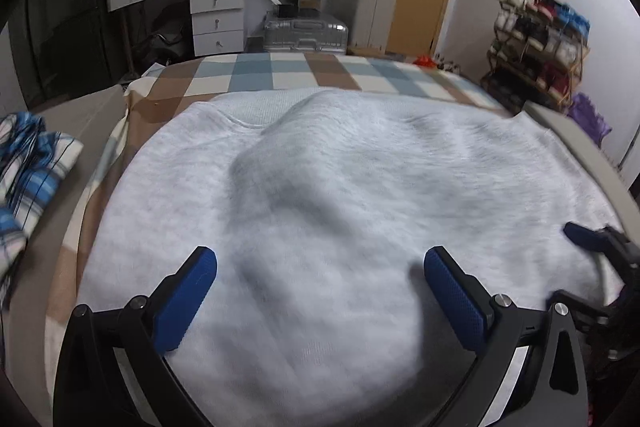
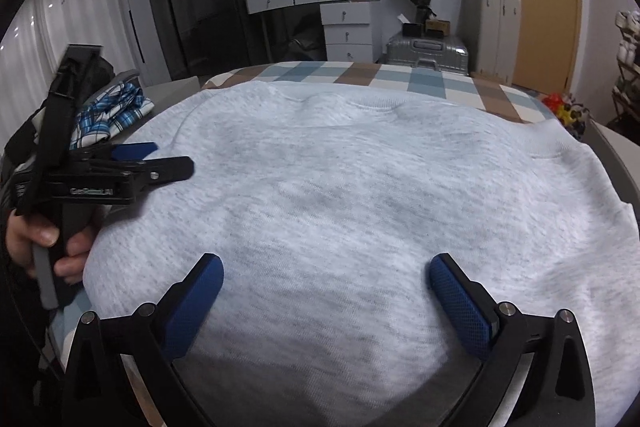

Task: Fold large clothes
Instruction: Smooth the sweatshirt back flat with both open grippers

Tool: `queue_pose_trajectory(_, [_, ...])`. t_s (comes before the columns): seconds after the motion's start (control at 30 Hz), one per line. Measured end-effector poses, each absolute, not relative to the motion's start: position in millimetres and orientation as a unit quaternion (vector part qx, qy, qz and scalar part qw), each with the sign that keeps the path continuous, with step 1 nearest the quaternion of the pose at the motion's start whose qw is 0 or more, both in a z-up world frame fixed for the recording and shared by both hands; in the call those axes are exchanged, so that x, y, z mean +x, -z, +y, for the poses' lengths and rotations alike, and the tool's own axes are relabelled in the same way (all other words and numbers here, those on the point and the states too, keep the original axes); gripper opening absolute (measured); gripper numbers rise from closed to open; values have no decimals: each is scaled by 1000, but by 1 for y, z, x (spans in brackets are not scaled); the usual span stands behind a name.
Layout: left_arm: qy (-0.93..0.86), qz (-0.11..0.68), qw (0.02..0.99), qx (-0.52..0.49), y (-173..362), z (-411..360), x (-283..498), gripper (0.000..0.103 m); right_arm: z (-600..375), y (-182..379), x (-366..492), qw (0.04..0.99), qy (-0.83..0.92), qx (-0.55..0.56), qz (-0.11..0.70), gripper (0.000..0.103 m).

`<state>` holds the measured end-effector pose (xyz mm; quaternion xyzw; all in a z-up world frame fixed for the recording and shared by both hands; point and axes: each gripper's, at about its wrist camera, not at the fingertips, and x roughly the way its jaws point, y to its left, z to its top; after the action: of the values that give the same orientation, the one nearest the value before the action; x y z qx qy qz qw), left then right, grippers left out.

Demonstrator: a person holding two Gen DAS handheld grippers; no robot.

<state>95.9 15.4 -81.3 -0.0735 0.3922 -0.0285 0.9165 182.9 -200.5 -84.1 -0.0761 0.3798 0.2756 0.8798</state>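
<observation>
- Left tongs (image 1: 320,291) released, spread wide above grey sweatshirt (image 1: 340,187).
- Right tongs (image 2: 326,293) released too, empty.
- Sweatshirt flat ahead of both, on checked bedspread (image 1: 280,71).
- Plaid shirt (image 1: 28,163) left of left tongs.

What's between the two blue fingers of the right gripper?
Only the gray sweatshirt, seen in the right wrist view; the open right gripper holds nothing.

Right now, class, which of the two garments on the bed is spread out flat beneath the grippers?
The pale grey sweatshirt, laid wide across the checked blanket. The blue plaid garment lies bunched up at the bed's left edge.
</observation>
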Motion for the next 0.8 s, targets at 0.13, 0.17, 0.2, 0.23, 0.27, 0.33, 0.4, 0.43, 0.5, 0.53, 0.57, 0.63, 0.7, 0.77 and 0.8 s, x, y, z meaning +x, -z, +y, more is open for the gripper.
queue_pose_trajectory(0.13, [74,368,921,-108,61,2,67,101,-203,84,183,879,-280,-71,379,103])
queue_pose_trajectory(0.17, [85,370,920,-100,57,-5,64,101,-203,84,183,879,-280,-71,379,103])
queue_pose_trajectory(0.2, [87,375,919,-87,55,-12,65,101,-204,84,183,879,-281,-71,379,103])
queue_pose_trajectory(0.23, [83,378,919,-75,55,-17,67,101,-203,84,183,879,-281,-72,379,103])
queue_pose_trajectory(0.27, [78,380,919,-67,57,-20,69,101,-203,84,183,879,-281,-72,378,103])
queue_pose_trajectory(0.33, [72,393,915,-58,67,-29,76,101,-204,84,182,878,-283,-74,378,103])
queue_pose_trajectory(0.4, [59,404,912,-35,80,-35,82,101,-204,83,182,876,-284,-75,382,103])
queue_pose_trajectory(0.43, [46,396,917,11,89,-45,86,102,-205,81,182,874,-286,-74,385,103])
queue_pose_trajectory(0.5, [37,394,918,41,92,-53,87,102,-209,77,182,872,-290,-70,389,103])
queue_pose_trajectory(0.53, [37,393,918,35,91,-51,88,102,-212,74,182,873,-289,-63,389,103])
queue_pose_trajectory(0.57, [38,395,917,27,92,-48,89,102,-217,71,182,875,-287,-56,386,103])
queue_pose_trajectory(0.63, [44,396,917,16,92,-42,90,102,-226,68,184,881,-273,-44,384,103])
queue_pose_trajectory(0.7, [45,397,916,13,92,-41,89,102,-236,72,191,883,-251,-35,395,103])
queue_pose_trajectory(0.77, [45,398,916,14,91,-41,89,102,-242,83,199,881,-226,-36,414,103])
queue_pose_trajectory(0.8, [44,398,916,14,91,-41,89,102,-243,86,200,881,-229,-30,414,103])
